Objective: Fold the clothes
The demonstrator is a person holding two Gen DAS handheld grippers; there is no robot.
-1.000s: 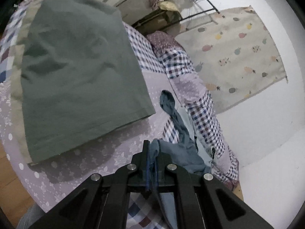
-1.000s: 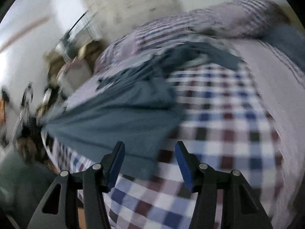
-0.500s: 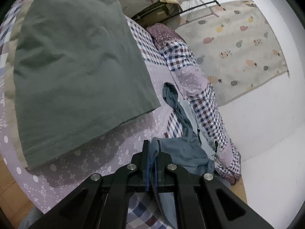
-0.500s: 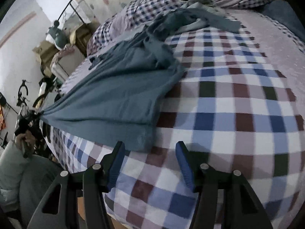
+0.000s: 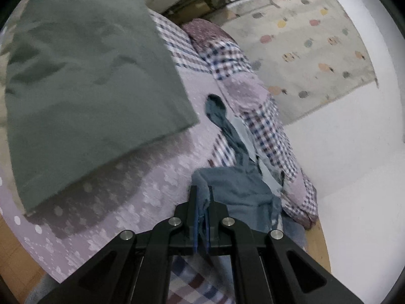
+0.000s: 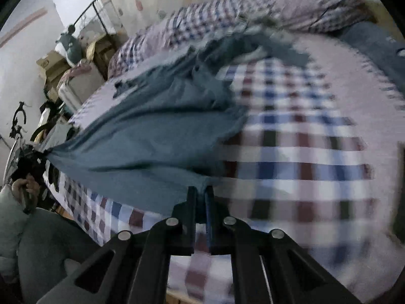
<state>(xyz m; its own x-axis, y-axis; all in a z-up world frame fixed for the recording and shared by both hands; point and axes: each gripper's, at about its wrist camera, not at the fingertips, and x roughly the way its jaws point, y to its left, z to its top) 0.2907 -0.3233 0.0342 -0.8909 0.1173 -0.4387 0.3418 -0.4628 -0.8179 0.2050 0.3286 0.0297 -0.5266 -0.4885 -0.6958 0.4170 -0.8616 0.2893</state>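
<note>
the left gripper (image 5: pixel 201 200) has its two blue-padded fingers (image 5: pixel 195 217) pressed together on a bunched edge of the blue-grey garment (image 5: pixel 243 195), which sticks up between the pads and spills off to the right of them. this gripper points across the bed, low over the lilac patterned quilt (image 5: pixel 152 177). in the right wrist view it shows far off at the left edge, a dark shape gripped by the person's hand (image 6: pixel 24 185), with the cloth drawn to a point there.

the right gripper (image 6: pixel 201 195) is likewise closed on the same blue-grey garment (image 6: pixel 157 131), its fingers (image 6: pixel 191 202) nipping the near hem at a corner, held just above the checked bedcover (image 6: pixel 303 152). between the two grips the cloth is stretched out in a wide, fairly taut sheet; the far part of it lies rumpled toward the pillows (image 6: pixel 291 7).

from the left grip a narrow twisted strip of the garment runs away up the bed to a rounded end. left of it lies a dark green folded garment (image 5: pixel 83 83), flat on the quilt and well apart from the jaws. a pale cloth with small fruit prints (image 5: pixel 311 50) hangs on the wall behind. a grey sleeve (image 6: pixel 15 228) and a knee sit at the lower left. no writing or label is legible; both views are blurred.
</note>
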